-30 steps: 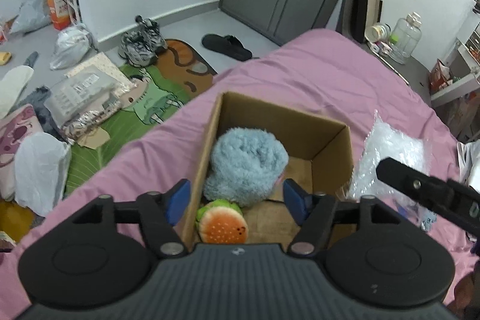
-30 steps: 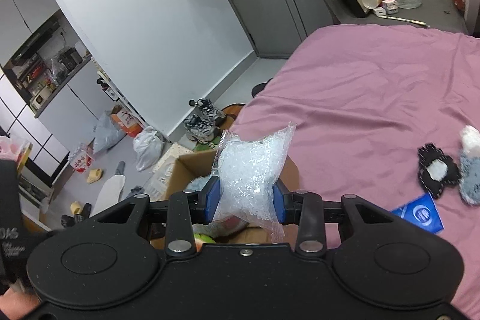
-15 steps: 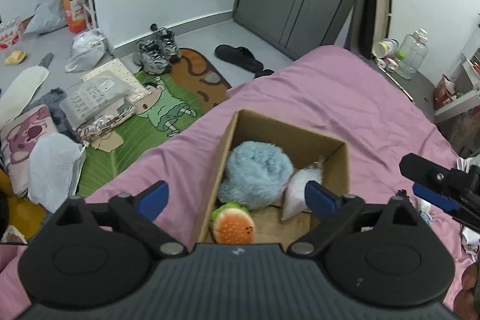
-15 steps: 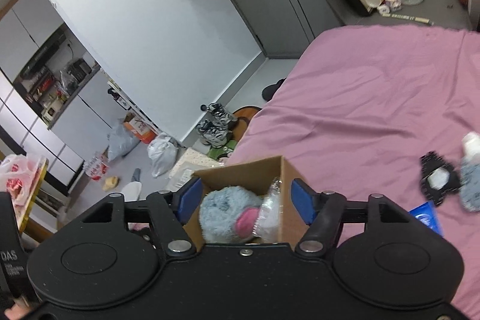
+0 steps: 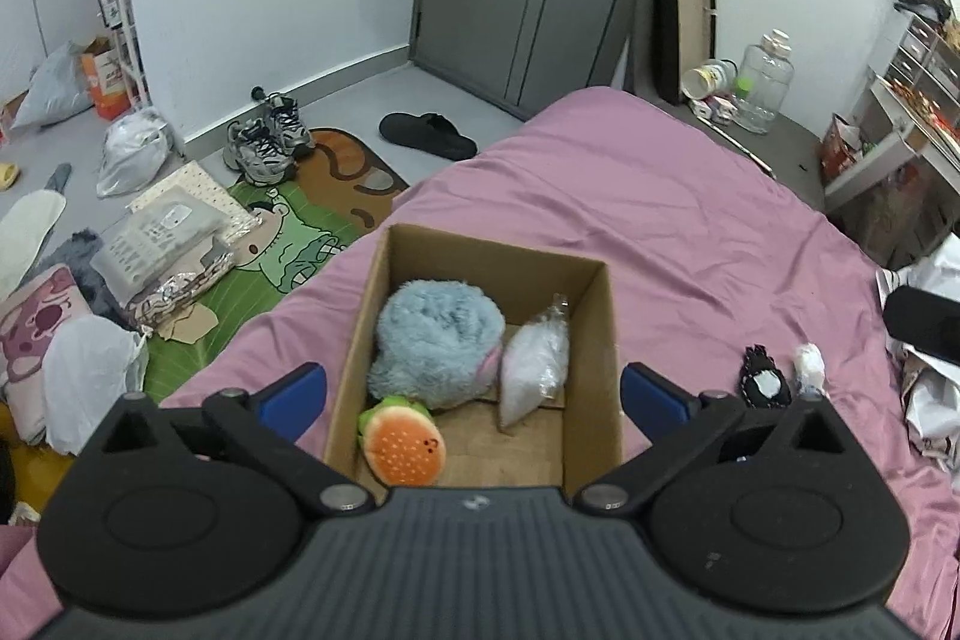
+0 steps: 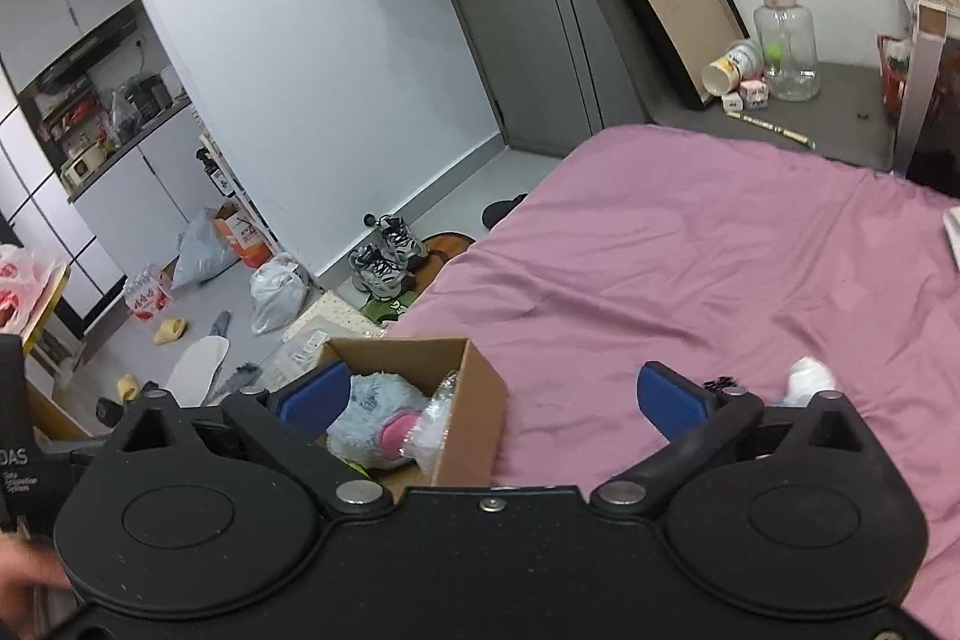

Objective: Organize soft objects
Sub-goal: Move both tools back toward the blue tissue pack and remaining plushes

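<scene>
where pink bedsheet (image 5: 630,196) meets cluttered grey floor (image 5: 354,100), cardboard box (image 5: 606,340), both hand-held grippers wide

Hidden in part behind the blue plush (image 5: 441,343): the burger toy (image 5: 403,445); cut off at the right wrist view's edge behind the gripper body: the cardboard box (image 6: 471,418).

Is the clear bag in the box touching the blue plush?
Touching. In the left wrist view the bag leans its left edge against the plush inside the box, with no cardboard floor showing between them.
</scene>
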